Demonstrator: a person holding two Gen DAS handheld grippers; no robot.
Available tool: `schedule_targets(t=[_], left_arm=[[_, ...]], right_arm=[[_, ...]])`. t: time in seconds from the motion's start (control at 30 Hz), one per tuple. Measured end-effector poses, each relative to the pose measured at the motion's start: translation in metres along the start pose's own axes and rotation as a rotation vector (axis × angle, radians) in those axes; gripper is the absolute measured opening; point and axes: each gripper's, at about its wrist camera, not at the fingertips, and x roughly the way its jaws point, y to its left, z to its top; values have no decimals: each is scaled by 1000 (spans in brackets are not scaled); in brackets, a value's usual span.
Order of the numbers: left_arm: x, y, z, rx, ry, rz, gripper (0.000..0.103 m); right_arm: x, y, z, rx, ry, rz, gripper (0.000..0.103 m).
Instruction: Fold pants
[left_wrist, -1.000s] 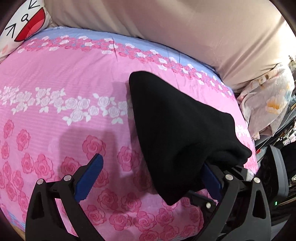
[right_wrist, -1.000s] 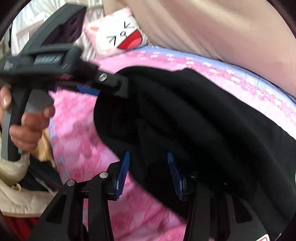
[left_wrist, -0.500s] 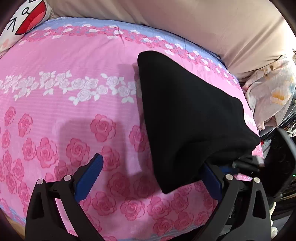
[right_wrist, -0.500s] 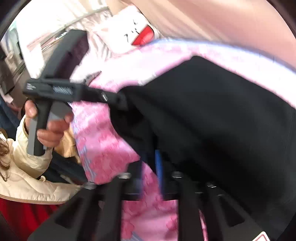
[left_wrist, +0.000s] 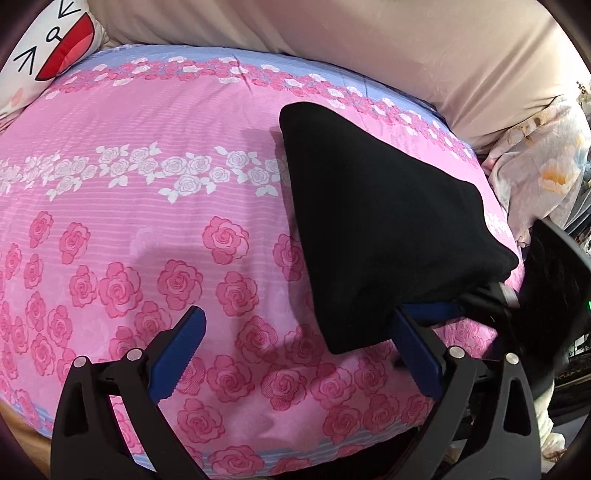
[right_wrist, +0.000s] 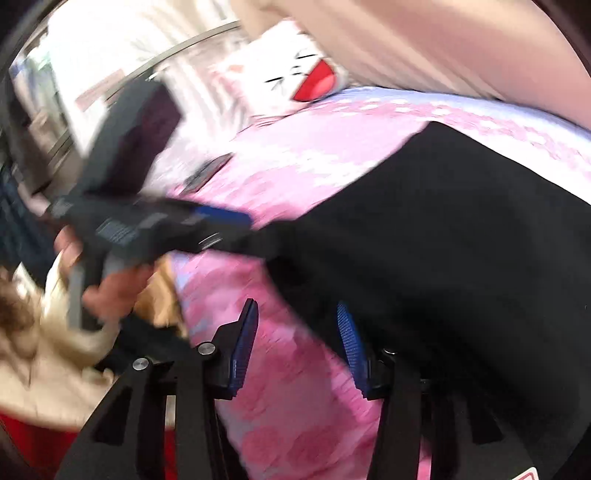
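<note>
1. Since a second ago, the black pants (left_wrist: 373, 229) are sitting a little further right and lower in the left wrist view, with more of the pink rose bedspread (left_wrist: 155, 236) showing on the left.
2. Spread wide, the left gripper (left_wrist: 295, 354) is gripping nothing; the pants' lower corner is lying against its right finger.
3. On the bed, the pants are lying right of centre, folded into a wedge.
4. In the blurred right wrist view, the right gripper (right_wrist: 297, 347) has just been closing, yet its jaws are standing apart over bedspread, the pants (right_wrist: 461, 266) covering the right finger's outer side.
5. At upper left, a cartoon pillow (left_wrist: 48, 55) is resting.
</note>
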Motion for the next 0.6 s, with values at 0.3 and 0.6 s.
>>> schedule_targets(t=[0.3, 0.6], left_arm=[[-50, -19, -1, 78, -151, 82, 98], [-5, -58, 24, 103, -164, 118, 98]], right_arm=[[-5, 37, -22, -16, 14, 76, 61], [-191, -69, -55, 537, -399, -333, 81]])
